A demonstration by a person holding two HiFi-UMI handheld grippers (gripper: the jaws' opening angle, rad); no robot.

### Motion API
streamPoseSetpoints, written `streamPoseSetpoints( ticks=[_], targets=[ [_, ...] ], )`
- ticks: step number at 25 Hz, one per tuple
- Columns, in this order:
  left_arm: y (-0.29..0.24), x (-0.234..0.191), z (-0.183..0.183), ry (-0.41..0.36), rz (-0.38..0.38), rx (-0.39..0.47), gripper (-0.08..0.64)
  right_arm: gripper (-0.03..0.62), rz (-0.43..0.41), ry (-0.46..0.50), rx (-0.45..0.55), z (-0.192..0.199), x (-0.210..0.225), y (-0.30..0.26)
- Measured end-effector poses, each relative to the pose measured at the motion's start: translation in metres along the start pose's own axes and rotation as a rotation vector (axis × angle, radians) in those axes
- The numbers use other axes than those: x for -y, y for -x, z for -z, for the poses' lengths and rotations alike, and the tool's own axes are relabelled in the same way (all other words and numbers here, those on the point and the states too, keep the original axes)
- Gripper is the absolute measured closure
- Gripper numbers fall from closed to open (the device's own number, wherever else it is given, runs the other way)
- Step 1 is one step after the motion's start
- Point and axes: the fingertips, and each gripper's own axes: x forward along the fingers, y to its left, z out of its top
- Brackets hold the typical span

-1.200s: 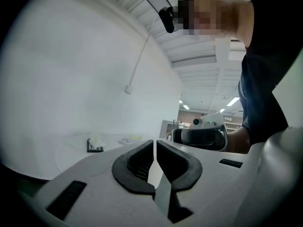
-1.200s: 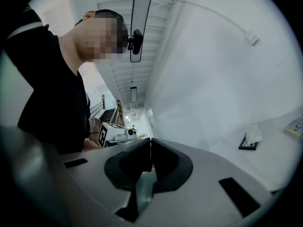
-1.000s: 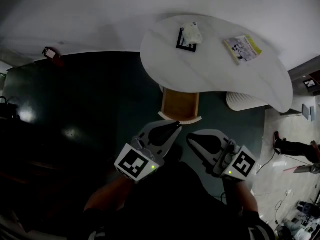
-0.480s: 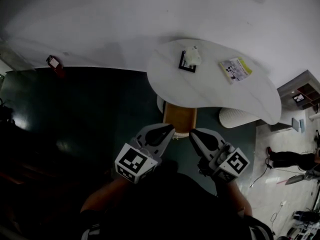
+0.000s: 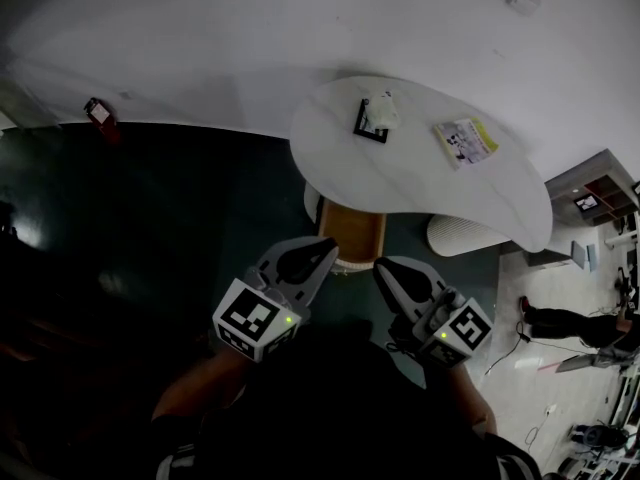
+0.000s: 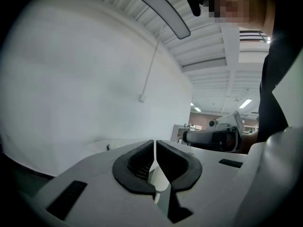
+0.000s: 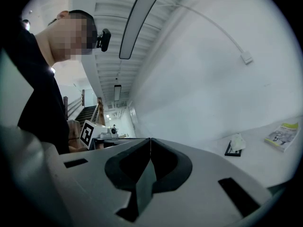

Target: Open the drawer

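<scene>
Under the white kidney-shaped table (image 5: 420, 183) a drawer (image 5: 352, 230) with a wooden inside stands pulled out toward me, its pale front panel (image 5: 345, 265) nearest. In the head view my left gripper (image 5: 328, 245) points at the drawer's left front corner, and my right gripper (image 5: 381, 268) sits just right of the front panel. Whether either touches the drawer cannot be told. The left gripper (image 6: 155, 143) is shut and holds nothing, aimed at a white wall. The right gripper (image 7: 150, 141) is shut and holds nothing as well.
On the table lie a black-framed square with a crumpled white thing (image 5: 375, 118) and a yellow-edged booklet (image 5: 463, 140). A white ribbed round object (image 5: 465, 236) stands beside the table. Dark floor (image 5: 150, 228) spreads to the left. A person (image 5: 555, 320) is at the far right.
The head view has drawn back and shifted, so the table and drawer look smaller and farther. Both grippers stay shut near the drawer front, and the left one sits slightly lower and further left.
</scene>
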Motion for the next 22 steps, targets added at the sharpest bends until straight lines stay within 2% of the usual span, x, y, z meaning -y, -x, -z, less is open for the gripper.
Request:
streamPoseSetpoints(
  ticks=[5, 11, 18, 22],
  targets=[
    [-0.017, 0.017, 0.005, -0.002, -0.040, 0.020, 0.534, 0.577, -0.031, 0.035, 0.046, -0.013, 0.014, 0.029],
    [-0.062, 0.059, 0.001, -0.018, -0.109, 0.043, 0.534, 0.577, -0.040, 0.034, 0.054, -0.014, 0.044, 0.091],
    [-0.107, 0.110, -0.004, -0.064, -0.120, 0.023, 0.534, 0.577, -0.056, -0.032, 0.080, -0.017, 0.076, 0.145],
    [-0.113, 0.120, 0.001, -0.053, -0.131, 0.012, 0.534, 0.577, -0.071, -0.003, 0.106, -0.025, 0.085, 0.157]
  ],
)
